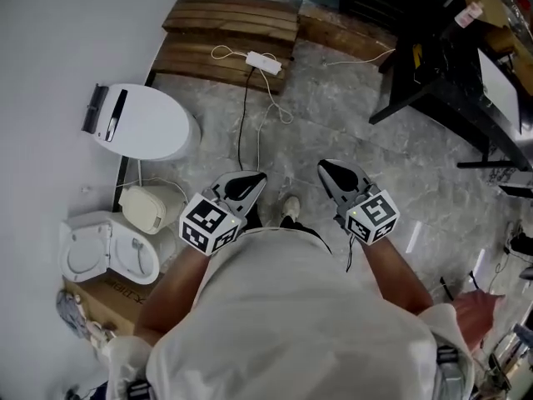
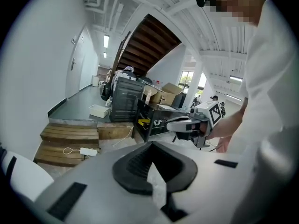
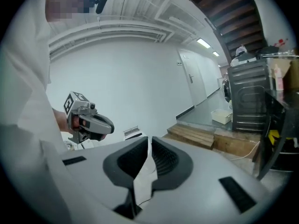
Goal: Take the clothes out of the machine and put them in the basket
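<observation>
A person stands on a grey stone floor and holds both grippers level in front of the body. My left gripper (image 1: 254, 178) is shut with nothing between its pads (image 2: 140, 164). My right gripper (image 1: 326, 167) is shut too and holds nothing. They hang side by side, a hand's width apart. The left gripper view shows the right gripper (image 2: 187, 123); the right gripper view shows the left gripper (image 3: 91, 122). A white round-topped machine (image 1: 146, 123) stands by the wall at the left, its lid down. No clothes or basket show in any view.
A small white tub with an open lid (image 1: 108, 252) sits on a cardboard box (image 1: 112, 297), beside a cream appliance (image 1: 143, 208). Wooden steps (image 1: 229, 36) lie ahead with a white power strip (image 1: 265, 62) and cables. A black table frame (image 1: 450, 73) stands at the right.
</observation>
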